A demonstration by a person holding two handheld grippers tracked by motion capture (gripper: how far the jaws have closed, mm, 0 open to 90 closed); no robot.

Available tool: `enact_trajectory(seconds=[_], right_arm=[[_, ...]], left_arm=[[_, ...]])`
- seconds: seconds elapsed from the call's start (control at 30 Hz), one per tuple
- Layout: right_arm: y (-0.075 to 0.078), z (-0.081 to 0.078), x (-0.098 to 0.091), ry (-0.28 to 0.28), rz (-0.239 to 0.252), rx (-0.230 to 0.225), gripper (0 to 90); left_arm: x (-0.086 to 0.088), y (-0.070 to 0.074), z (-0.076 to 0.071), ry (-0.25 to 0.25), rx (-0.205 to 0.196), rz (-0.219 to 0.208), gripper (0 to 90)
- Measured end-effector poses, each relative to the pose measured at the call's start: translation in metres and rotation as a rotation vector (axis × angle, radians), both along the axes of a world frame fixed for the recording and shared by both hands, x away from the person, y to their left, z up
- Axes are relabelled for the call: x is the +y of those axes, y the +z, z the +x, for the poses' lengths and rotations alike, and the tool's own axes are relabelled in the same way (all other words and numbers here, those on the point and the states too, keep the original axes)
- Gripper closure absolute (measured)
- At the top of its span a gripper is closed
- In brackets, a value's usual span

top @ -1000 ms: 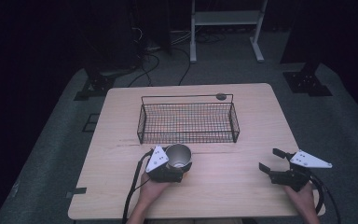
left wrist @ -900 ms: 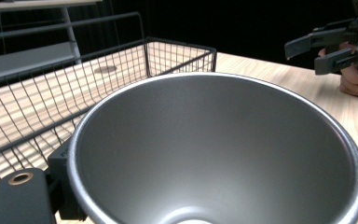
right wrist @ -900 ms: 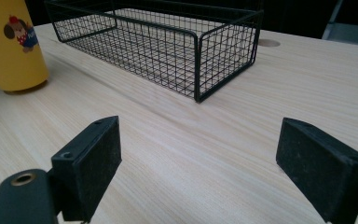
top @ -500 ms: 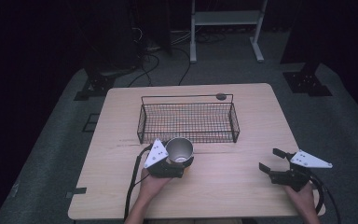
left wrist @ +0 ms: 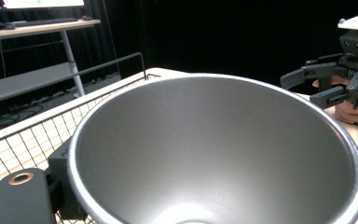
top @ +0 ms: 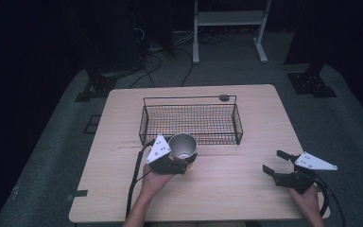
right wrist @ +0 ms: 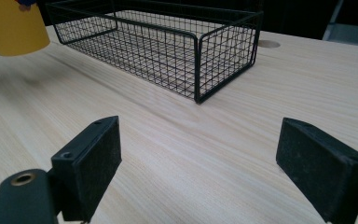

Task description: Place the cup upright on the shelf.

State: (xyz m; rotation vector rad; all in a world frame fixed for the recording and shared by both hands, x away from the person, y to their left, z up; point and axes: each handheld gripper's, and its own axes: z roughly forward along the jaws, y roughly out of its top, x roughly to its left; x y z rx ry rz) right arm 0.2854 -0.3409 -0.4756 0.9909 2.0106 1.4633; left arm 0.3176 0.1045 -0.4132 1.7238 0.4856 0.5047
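I had the cup (top: 183, 146) clamped in the left gripper (top: 172, 163), held just in front of the wire basket (top: 191, 124), near its left end. Its outside was yellow in the right gripper view, inside bare metal. Right gripper (top: 280, 163) sat well apart by the table's (top: 246, 189) right edge, jaws spread wide, nothing between them.

Risks as I judged them: the cup's smooth tapered wall could slip in the jaws if I tilted it; its base could clip the basket's front rail on the way over, shoving the basket.

Hard to read: the left jaws' contact pts were behind the cup, so grip depth was unclear. Couldn't tell if the cup was lifted or resting on the table.
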Motion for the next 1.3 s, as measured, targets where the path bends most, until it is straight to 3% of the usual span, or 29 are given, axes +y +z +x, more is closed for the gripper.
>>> enact_trajectory(seconds=[0.37,0.73,1.3], right_arm=[[0.000,0.000,0.000,0.000,0.002,0.001,12.9],[0.000,0.000,0.000,0.000,0.004,0.003,12.9],[0.000,0.000,0.000,0.000,0.005,0.002,12.9]], left_arm=[[-0.003,0.018,0.007,-0.016,-0.021,-0.002,12.4],[-0.004,0.029,0.019,-0.025,-0.016,-0.002,12.4],[0.003,0.048,0.050,-0.019,-0.003,-0.038,12.4]])
